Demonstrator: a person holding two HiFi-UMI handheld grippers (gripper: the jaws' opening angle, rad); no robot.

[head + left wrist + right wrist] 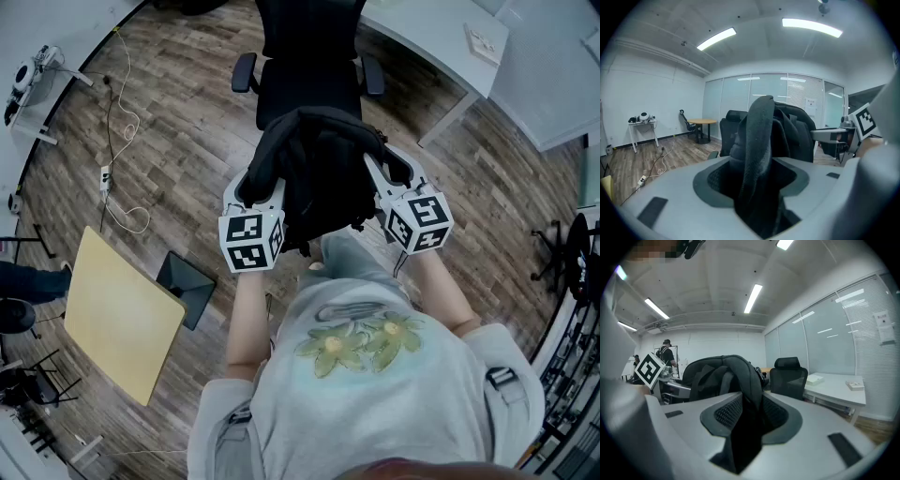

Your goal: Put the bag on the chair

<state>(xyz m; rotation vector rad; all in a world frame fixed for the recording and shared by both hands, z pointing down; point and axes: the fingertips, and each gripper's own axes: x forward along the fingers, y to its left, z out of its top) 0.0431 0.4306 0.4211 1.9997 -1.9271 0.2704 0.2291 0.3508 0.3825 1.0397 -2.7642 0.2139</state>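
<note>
Black fabric bag (323,173) hung between my tools, my left gripper (255,195) clamped on one strap (757,150) and my right gripper (386,186) on the other, with the chair (309,84) just beyond at twelve o'clock. I judged it best to carry the bag level toward twelve o'clock and lower it onto the chair before freeing either strap.

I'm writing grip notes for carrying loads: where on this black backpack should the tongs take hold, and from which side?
Its two straps, one in each tongs, coming from the side facing the person. Each strap rises as a narrow band that fits between the jaws, as the left tongs and right tongs hold them now; the bag body looks too bulky to pinch.
</note>
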